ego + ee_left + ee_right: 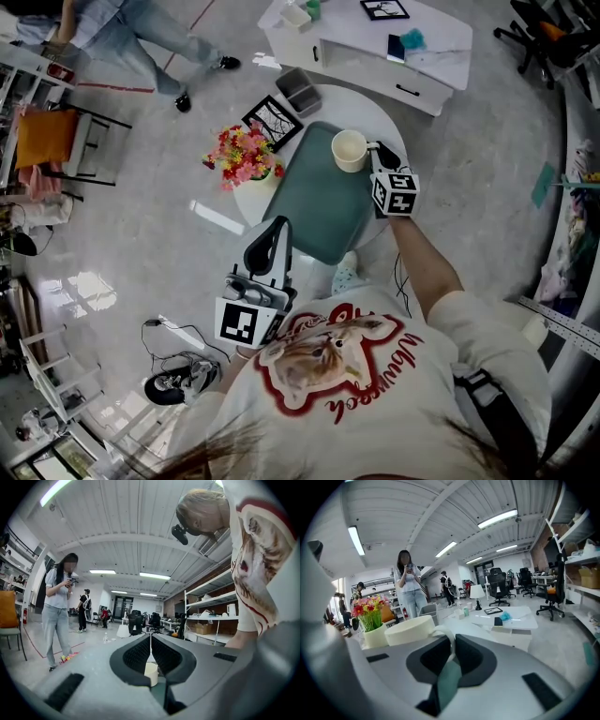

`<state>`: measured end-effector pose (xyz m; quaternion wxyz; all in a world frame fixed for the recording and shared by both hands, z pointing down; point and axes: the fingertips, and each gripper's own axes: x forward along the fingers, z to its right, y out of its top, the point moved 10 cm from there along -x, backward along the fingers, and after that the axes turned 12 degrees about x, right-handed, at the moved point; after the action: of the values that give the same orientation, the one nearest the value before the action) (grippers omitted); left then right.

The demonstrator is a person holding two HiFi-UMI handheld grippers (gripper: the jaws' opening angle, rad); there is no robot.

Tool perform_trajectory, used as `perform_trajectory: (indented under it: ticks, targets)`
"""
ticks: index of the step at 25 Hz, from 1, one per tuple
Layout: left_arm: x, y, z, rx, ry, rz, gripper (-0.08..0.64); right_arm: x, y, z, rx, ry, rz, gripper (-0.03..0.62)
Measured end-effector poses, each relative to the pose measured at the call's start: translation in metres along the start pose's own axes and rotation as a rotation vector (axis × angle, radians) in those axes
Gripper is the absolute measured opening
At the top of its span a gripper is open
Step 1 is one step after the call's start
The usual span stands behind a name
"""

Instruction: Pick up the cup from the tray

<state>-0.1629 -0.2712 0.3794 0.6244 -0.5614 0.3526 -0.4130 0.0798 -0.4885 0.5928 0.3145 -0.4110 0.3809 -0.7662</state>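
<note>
A cream cup (349,150) stands at the far right corner of the dark green tray (319,202) on a round white table (375,108). My right gripper (380,155) is at the cup's right side, shut on its handle. In the right gripper view the curved handle (448,639) sits pinched between the jaws of that gripper (451,651), with the cup's body (410,630) just left of them. My left gripper (267,239) hovers at the tray's near left edge, shut and empty. In the left gripper view its jaws (150,653) meet, and the cup (151,673) shows beyond them.
A pot of red and yellow flowers (246,155) and a framed picture (273,120) stand left of the tray. A grey box (298,89) sits at the table's far edge. Beyond the table are a low white cabinet (375,47) and a person (141,37).
</note>
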Motion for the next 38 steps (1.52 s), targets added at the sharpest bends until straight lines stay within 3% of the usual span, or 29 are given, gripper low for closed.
perform_trajectory:
  ticks: [22, 38]
  targets:
    - [-0.045, 0.008, -0.002, -0.003, -0.063, 0.074, 0.018, -0.080, 0.021, -0.056, 0.124, -0.034, 0.101, 0.049]
    - [-0.121, 0.012, 0.018, -0.004, -0.123, 0.141, 0.018, -0.177, 0.001, -0.117, 0.153, -0.025, 0.188, 0.049]
